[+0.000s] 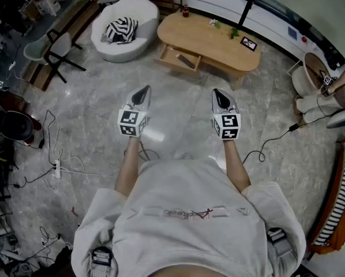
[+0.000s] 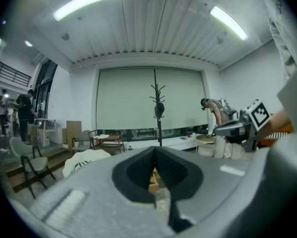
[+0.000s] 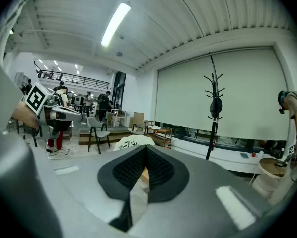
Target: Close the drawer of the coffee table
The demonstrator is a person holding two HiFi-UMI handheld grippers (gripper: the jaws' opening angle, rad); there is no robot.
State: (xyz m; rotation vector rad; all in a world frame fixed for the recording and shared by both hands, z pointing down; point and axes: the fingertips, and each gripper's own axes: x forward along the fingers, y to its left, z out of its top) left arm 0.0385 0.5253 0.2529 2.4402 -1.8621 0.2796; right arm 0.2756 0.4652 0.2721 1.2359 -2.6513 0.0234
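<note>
Sweatshirt (image 1: 184,212): fills 6 o'clock; I'm standing well back.
Left gripper (image 1: 145,90): at 11 o'clock, jaws pressed together on nothing; I need no grasp here.
Right gripper (image 1: 217,92): at 1 o'clock, likewise closed and empty.
Drawer (image 1: 178,59): at 12 o'clock, pulled out of the coffee table (image 1: 218,39), well apart from both grippers; I judge a push will do.

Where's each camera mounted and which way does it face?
Head view: on the person's head, steeply down at the coffee table with its open drawer; shows torso, forearms, left gripper, right gripper.
Left gripper view: on the left gripper, along its shut jaws toward the coat stand; right gripper at right.
Right gripper view: on the right gripper, along its shut jaws; left gripper at left.
Shared: both gripper views show the coat stand.
</note>
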